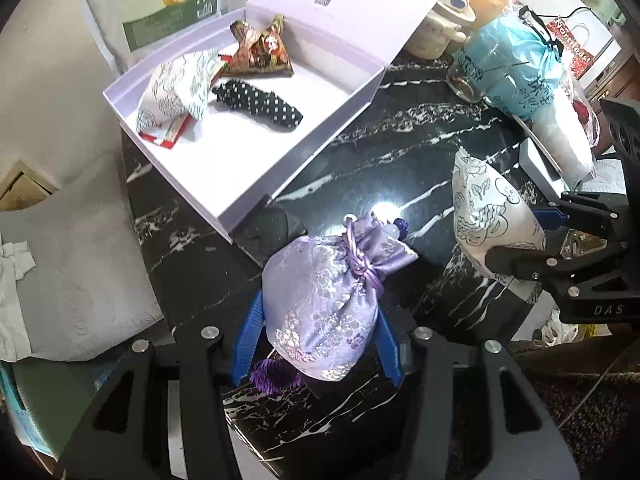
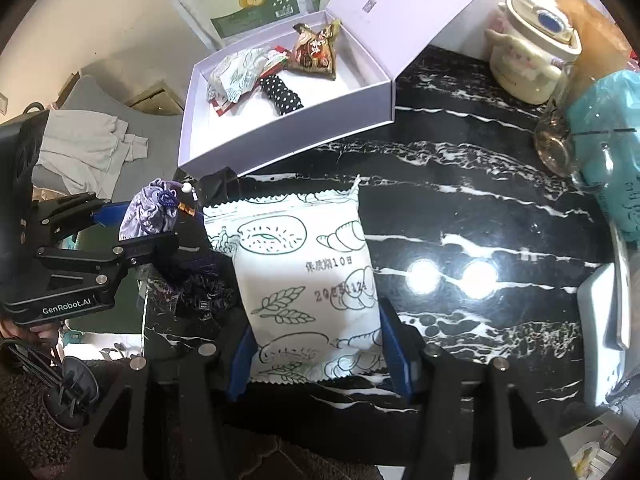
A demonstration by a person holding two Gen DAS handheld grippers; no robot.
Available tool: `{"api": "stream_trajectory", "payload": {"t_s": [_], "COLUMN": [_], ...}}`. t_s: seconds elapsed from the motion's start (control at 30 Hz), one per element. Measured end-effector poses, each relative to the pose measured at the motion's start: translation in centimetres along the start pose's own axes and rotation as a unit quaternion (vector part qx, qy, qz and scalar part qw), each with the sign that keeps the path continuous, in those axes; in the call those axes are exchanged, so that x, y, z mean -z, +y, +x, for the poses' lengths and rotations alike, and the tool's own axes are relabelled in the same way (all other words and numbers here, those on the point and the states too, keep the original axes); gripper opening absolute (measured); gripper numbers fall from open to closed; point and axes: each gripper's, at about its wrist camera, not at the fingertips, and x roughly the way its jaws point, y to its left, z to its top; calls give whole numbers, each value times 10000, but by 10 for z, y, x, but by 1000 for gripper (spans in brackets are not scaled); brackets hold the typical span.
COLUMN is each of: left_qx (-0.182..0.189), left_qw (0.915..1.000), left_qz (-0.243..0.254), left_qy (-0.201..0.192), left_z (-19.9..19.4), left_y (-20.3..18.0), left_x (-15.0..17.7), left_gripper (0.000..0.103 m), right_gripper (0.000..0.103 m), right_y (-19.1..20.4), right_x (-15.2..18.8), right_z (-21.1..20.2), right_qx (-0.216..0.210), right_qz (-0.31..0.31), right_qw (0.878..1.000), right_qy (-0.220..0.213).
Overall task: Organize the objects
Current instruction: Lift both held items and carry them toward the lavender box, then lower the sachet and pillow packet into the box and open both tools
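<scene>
From my left wrist camera, my left gripper has its blue fingers closed against both sides of a lavender brocade pouch, held above the black marble table. The open white box lies ahead and to the left, already holding a printed snack packet, a polka-dot pouch and a brown patterned sachet. Off to the right, my right gripper holds a white bread packet.

From my right wrist camera, the right gripper pinches that bread packet near its lower end, fingers pressing both edges. The box sits ahead and left; the left gripper shows at the left with the pouch.

I judge the risks as these: the soft pouch could slide out of a side-on squeeze, the puffy packet could twist or slip, and both grippers heading for the same box could collide or knock its near wall.
</scene>
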Motion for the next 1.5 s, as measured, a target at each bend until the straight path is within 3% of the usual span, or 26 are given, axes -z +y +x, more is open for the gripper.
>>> {"api": "stream_trajectory", "payload": {"t_s": [0.77,0.8,0.87,1.5], "left_qx": [-432,-433,-453,-519], "left_qw": [9974,9973,9970,9978], "left_qz": [190,191,201,65], "left_qy": [-548,-562,-598,-405], "left_z": [-61,-62,-64,-34], "left_y": [-1,0,1,34], "left_x": [-59,-62,-68,-127], "left_gripper": [49,49,49,49], "right_gripper": [56,56,56,56], "right_y": [33,34,35,40], "right_x": [-66,-70,-77,-146], "right_z": [-52,-52,-52,-14], "right_qx": [-66,-166,-182,-388], "right_qz": [-839,-1288,-1338,-1621], "right_qw": [9962,9912,9906,9860], "right_qy": [-214,-242,-232,-42]}}
